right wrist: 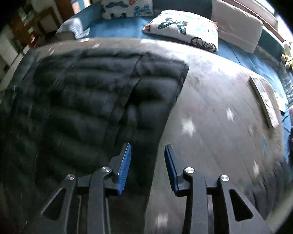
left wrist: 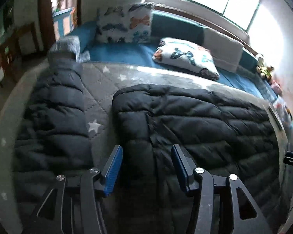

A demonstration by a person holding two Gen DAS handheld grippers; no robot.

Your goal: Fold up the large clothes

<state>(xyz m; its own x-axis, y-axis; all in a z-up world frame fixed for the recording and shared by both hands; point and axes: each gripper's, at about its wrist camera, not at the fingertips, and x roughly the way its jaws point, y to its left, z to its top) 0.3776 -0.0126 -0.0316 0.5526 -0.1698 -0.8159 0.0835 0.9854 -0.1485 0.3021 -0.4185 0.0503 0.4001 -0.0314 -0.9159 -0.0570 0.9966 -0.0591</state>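
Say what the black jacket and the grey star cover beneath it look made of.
Black jacket: probably padded synthetic shell, faintly shiny, with puffy stitched channels. Grey star cover: seemingly matte quilted fabric, with diagonal stitch lines and printed white stars.

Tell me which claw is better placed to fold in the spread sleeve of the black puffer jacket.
Probably left: the left claw hangs open beside the sleeve; the right claw is at the jacket's opposite edge.
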